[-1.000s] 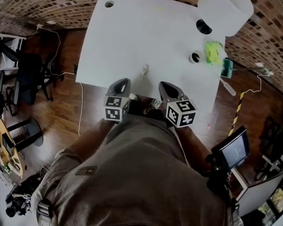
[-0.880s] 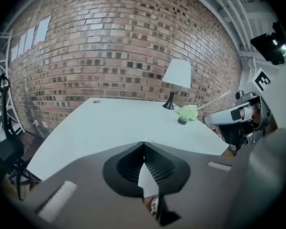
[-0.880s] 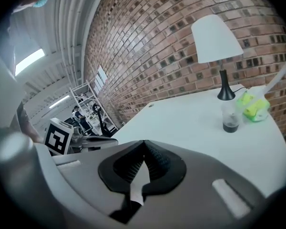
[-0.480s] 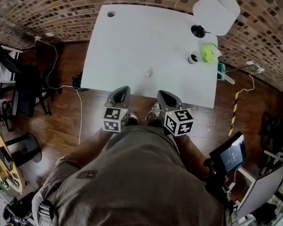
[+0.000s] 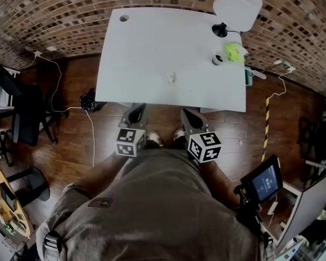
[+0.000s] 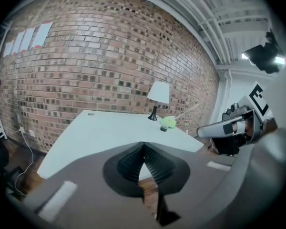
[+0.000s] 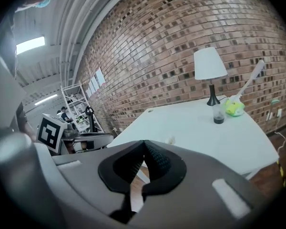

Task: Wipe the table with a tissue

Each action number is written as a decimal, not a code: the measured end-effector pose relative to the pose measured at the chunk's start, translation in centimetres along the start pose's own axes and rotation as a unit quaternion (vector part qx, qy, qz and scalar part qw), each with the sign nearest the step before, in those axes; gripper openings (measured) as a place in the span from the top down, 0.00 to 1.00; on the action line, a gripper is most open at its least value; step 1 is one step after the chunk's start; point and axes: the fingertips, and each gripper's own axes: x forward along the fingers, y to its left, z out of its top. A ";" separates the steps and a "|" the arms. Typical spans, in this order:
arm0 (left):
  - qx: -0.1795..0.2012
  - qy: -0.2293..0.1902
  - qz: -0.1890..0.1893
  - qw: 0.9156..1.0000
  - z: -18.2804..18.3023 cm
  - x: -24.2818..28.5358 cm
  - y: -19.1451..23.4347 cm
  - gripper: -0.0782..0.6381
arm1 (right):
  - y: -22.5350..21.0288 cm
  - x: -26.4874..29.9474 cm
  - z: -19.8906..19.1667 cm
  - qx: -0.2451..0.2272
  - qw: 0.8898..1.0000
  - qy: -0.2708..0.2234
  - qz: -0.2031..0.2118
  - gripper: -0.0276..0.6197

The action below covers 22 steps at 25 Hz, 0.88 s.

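Observation:
A small crumpled white tissue point(image 5: 171, 78) lies alone on the white table point(image 5: 146, 42), near the front edge. Both grippers hang over the wooden floor, short of that edge and apart from the tissue. My left gripper point(image 5: 136, 109) is shut with nothing between its pads, and its tips point(image 6: 143, 145) meet in the left gripper view. The right gripper point(image 5: 186, 113) is also shut and empty, its tips point(image 7: 144, 142) touching. The right gripper view shows the tissue point(image 7: 170, 140) as a small speck on the table point(image 7: 200, 125) just beyond the jaws.
A white lamp point(image 5: 237, 5), a dark cup point(image 5: 217, 60) and a green object point(image 5: 232, 51) stand at the table's far right corner. Cables point(image 5: 90, 100) lie on the floor at the left, beside a dark chair point(image 5: 27, 113). A screen on a stand point(image 5: 264, 179) is at the right.
Both grippers have drawn back from the table's front edge and now hang over the floor. The table looks farther away. The tissue has stayed where it lay.

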 end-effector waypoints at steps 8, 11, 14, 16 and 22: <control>-0.014 -0.026 0.010 1.000 1.2 -1.8 -1.2 0.89 | 0.4 -1.8 1.6 -0.032 0.999 -0.033 -0.004 0.94; -0.014 -0.032 0.009 0.999 1.6 -1.7 -1.7 0.89 | -0.1 -2.5 2.2 -0.036 0.998 -0.044 -0.011 0.94; -0.015 -0.034 0.006 0.999 1.7 -1.6 -2.6 0.89 | -0.7 -3.3 2.4 -0.036 0.998 -0.050 -0.018 0.94; -0.015 -0.035 0.003 0.999 1.8 -1.5 -3.0 0.89 | -1.0 -3.7 2.5 -0.035 0.998 -0.053 -0.022 0.94; -0.013 -0.032 0.003 0.999 2.0 -1.1 -4.0 0.89 | -1.7 -4.3 2.6 -0.033 0.997 -0.059 -0.024 0.94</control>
